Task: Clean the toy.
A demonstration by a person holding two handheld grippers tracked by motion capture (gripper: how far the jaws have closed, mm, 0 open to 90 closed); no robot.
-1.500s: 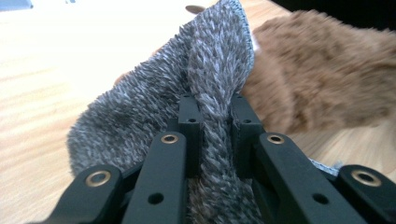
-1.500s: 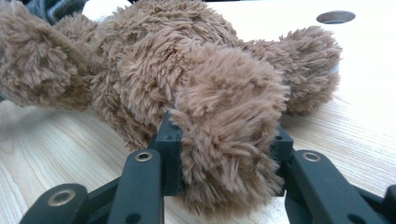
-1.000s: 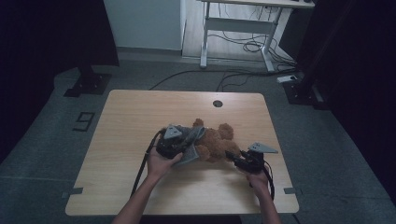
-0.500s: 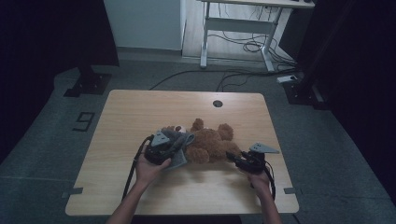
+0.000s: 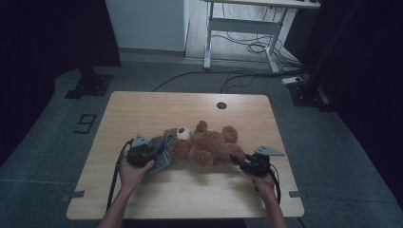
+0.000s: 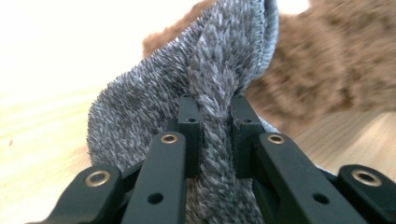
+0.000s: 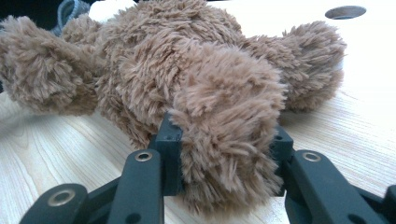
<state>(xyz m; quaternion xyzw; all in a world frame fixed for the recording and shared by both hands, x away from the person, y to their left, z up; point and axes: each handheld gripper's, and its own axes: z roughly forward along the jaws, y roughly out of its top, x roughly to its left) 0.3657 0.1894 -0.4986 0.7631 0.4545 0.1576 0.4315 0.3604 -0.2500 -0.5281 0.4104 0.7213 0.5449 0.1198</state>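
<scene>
A teddy bear [image 5: 206, 145] lies on the worktop [image 5: 190, 107], near its front half. A cloth [image 5: 164, 151] lies just left of the bear, touching its head. The left tool [image 5: 154, 152] sits at the cloth, the right tool [image 5: 236, 159] at the bear's right end.

The teddy bear [image 5: 206, 146] is warm brown all over with a white muzzle. The fuzzy cloth [image 6: 219, 79] is mottled grey, flecked light and dark. Each hand-held gripper [image 6: 215, 135] has black jaws with brass-coloured rivets. The bench [image 5: 142, 111] is pale wood with fine grain.
</scene>
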